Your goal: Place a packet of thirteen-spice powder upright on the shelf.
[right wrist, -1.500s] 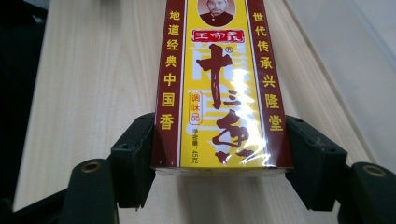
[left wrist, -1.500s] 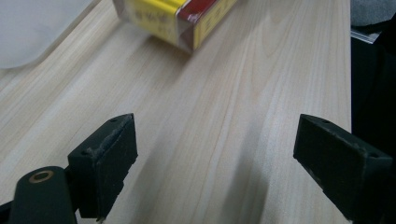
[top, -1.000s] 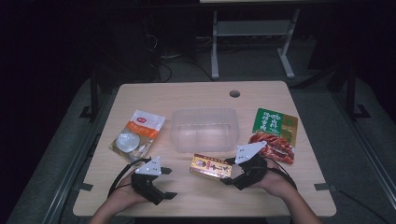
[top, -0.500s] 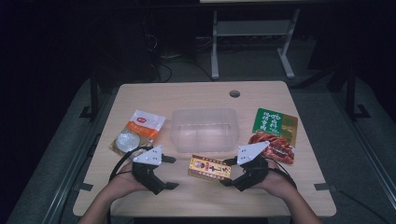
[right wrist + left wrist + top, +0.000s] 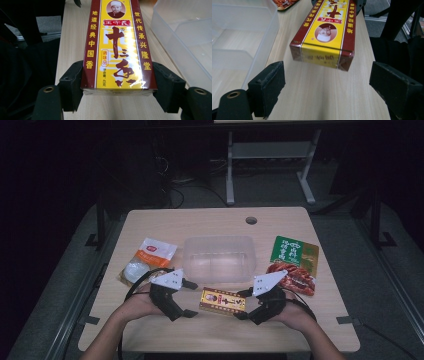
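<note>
A long yellow and dark-red box (image 5: 222, 301) printed with Chinese characters lies crosswise near the table's front edge. My right gripper (image 5: 241, 305) is shut on its right end; in the right gripper view both jaws press the sides of the box (image 5: 117, 50). My left gripper (image 5: 191, 298) stands open just off the box's left end. In the left gripper view the box (image 5: 327, 32) hangs slightly above the wood, ahead of the wide-apart jaws of the left gripper (image 5: 328, 72), and touches neither.
A clear plastic container (image 5: 218, 239) stands just behind the box, with its wall (image 5: 272, 30) close beside my left jaw. An orange-white packet (image 5: 147, 260) lies at the left. A green and red food packet (image 5: 295, 262) lies at the right. A cable hole (image 5: 251, 220) is at the back.
My left gripper has moved forward and toward the box's left end. The right gripper has kept hold of the box and shifted it slightly left.
</note>
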`<action>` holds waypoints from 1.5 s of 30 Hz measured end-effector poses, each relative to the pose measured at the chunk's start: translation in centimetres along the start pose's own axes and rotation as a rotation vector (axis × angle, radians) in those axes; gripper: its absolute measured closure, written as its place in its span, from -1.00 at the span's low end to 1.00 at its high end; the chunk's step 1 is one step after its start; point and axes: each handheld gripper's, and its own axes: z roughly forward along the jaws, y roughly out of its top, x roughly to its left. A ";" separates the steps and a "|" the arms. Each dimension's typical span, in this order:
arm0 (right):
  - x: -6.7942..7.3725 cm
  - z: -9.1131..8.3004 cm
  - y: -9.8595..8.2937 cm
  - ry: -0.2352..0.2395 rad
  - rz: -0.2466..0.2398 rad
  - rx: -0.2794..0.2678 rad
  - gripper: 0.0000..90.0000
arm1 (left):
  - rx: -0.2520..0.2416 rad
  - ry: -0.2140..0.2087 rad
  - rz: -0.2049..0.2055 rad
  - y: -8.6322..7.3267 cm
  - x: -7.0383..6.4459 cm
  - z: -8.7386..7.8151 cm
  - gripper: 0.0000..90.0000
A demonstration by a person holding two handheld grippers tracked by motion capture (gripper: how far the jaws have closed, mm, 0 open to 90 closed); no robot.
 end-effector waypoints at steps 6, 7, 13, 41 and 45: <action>0.0 0.0 0.2 0.004 -0.004 -0.016 -0.29 | 0.007 -0.021 0.019 1.0 0.3 0.9 -0.72; 0.0 -0.1 0.2 0.002 -0.012 -0.020 -0.29 | 0.010 -0.021 0.024 1.2 0.4 1.1 -0.72; 0.2 -0.2 0.4 0.007 -0.002 -0.041 -0.29 | -0.005 -0.042 0.031 1.9 0.4 1.8 -0.72; 0.2 0.4 0.7 0.043 -0.051 -0.053 -0.29 | -0.020 -0.090 0.018 1.4 0.2 2.9 -0.38; 0.2 0.5 0.7 0.054 -0.031 -0.050 -0.29 | -0.013 -0.099 0.016 1.3 0.3 2.9 -0.36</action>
